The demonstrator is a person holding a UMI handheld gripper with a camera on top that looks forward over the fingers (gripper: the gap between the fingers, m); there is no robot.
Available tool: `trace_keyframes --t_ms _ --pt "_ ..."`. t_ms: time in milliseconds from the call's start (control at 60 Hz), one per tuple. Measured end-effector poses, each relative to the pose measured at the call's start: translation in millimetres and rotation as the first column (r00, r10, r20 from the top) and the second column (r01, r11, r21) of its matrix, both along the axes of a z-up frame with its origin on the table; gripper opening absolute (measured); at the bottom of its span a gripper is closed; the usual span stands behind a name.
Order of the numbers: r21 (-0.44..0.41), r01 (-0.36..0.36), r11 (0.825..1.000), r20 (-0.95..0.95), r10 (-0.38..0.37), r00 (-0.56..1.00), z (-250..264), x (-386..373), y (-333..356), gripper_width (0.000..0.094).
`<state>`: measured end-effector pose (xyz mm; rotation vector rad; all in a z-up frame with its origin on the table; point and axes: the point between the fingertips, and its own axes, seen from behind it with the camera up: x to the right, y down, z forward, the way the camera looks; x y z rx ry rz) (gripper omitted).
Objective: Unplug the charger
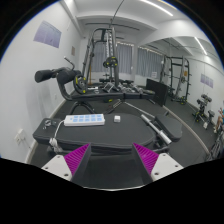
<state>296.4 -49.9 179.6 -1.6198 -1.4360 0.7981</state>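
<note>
We saw our gripper (110,157) held wide open and gripping nothing, its magenta pads (77,157) well apart. The white power strip (85,120) lay beyond the fingers on the dark bench (60,138), the small white charger (116,118) just beside it

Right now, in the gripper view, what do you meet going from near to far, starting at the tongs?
Open tongs with nothing between them → white power strip on the dark bench, with a small white charger beside it → weight rack → back wall windows.
</note>
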Motion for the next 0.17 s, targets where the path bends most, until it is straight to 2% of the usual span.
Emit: trace_keyframes --t_ms 167 --pt "0.026 -0.010 1.000 -0.005 0.010 1.000 6.0 10.3 -3.0 0.0855"
